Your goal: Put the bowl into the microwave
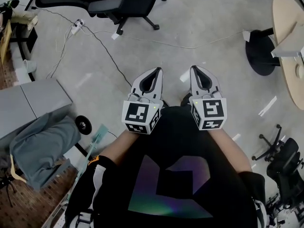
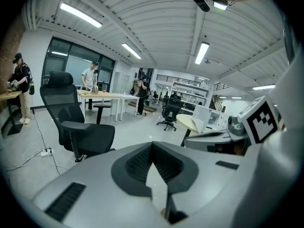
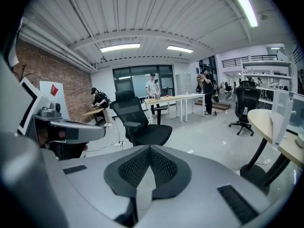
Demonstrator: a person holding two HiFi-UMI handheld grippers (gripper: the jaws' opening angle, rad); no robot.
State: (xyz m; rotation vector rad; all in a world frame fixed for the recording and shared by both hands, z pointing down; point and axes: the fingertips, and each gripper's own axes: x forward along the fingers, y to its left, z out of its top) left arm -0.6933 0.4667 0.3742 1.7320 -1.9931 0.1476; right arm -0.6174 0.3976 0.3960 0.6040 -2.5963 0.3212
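Left gripper (image 1: 156,73) and right gripper (image 1: 195,71) side by side, apart, over the grey floor (image 1: 204,27). Jaws of each pressed together at the tips, gripping nothing. Black office chair (image 1: 107,1) beyond. Bowl in no view.

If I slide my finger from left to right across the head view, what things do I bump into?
Grey cabinet → left claw → right claw → round wooden table.
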